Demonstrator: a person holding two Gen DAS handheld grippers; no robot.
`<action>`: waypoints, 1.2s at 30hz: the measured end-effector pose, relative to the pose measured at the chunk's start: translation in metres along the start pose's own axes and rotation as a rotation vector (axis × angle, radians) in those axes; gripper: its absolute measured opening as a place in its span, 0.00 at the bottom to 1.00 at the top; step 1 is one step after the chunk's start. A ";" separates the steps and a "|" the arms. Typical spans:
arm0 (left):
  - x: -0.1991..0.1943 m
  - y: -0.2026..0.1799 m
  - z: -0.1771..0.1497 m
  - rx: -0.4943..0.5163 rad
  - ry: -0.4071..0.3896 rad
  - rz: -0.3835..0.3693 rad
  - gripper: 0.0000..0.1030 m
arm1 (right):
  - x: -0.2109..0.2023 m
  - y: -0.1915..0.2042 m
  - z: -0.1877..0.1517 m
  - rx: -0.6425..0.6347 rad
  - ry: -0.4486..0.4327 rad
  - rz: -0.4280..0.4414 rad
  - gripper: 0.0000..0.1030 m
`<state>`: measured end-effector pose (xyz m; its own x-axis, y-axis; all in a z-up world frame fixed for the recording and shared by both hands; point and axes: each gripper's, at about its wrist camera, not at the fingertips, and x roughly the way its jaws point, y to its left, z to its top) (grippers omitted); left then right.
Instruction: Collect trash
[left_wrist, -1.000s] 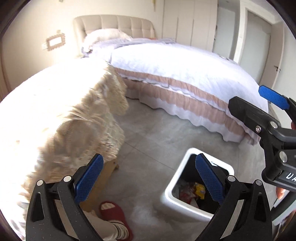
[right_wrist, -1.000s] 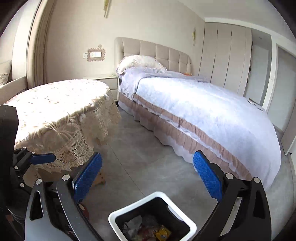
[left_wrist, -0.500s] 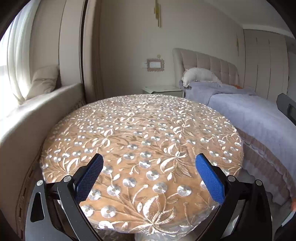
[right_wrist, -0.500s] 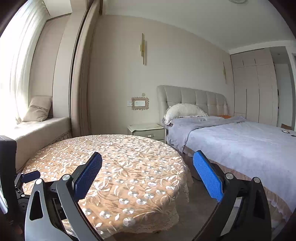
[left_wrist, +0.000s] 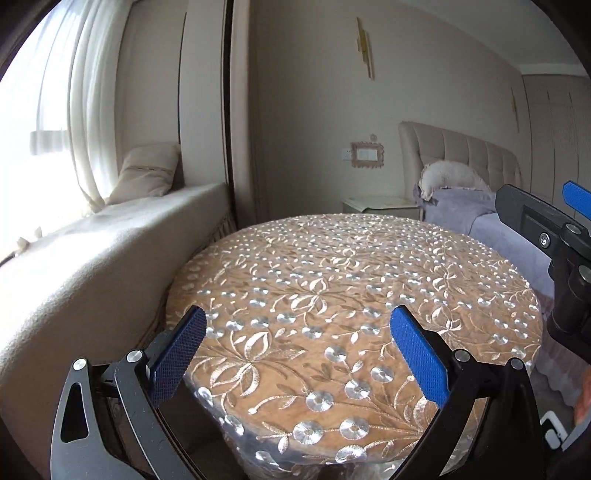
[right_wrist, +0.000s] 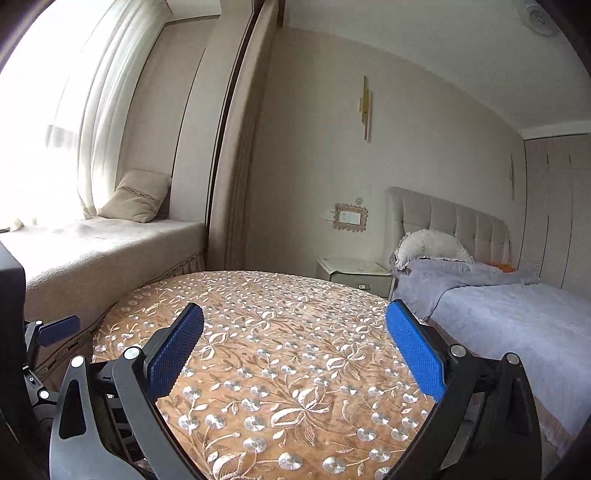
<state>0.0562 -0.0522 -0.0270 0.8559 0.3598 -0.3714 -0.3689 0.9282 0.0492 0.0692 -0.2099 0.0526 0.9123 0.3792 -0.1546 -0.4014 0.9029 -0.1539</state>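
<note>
No loose trash shows in either view. My left gripper (left_wrist: 297, 350) hangs open over the near edge of a round table (left_wrist: 351, 280) covered by a tan cloth with silver flower embroidery. Nothing is between its blue pads. My right gripper (right_wrist: 295, 347) is open too, empty, above the same table (right_wrist: 280, 332) a little further right. Its dark finger (left_wrist: 532, 218) juts in at the right edge of the left wrist view. A blue pad (right_wrist: 59, 329) of the left gripper shows at the left edge of the right wrist view.
A cushioned window seat (left_wrist: 85, 254) with a pillow (left_wrist: 147, 173) runs along the left of the table. A bed (right_wrist: 517, 317) with a grey-lilac cover lies to the right, a nightstand (right_wrist: 354, 273) behind the table. A white corner (left_wrist: 552, 430) shows low on the right.
Both grippers swung up from the floor and the white bin with wrappers to face the table top. Since half a second ago both views have turned a little more towards the window.
</note>
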 end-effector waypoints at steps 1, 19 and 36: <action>0.001 0.004 -0.001 -0.008 0.003 0.003 0.95 | 0.001 0.003 0.001 -0.004 0.000 0.005 0.95; -0.002 0.040 -0.003 -0.132 0.015 -0.033 0.95 | 0.006 0.040 0.004 -0.091 -0.006 0.039 0.95; -0.006 0.031 0.003 -0.098 0.005 -0.043 0.95 | 0.008 0.031 0.000 -0.047 -0.002 0.032 0.95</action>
<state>0.0407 -0.0255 -0.0209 0.8700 0.3194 -0.3756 -0.3660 0.9288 -0.0581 0.0642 -0.1791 0.0467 0.8992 0.4078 -0.1582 -0.4333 0.8799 -0.1947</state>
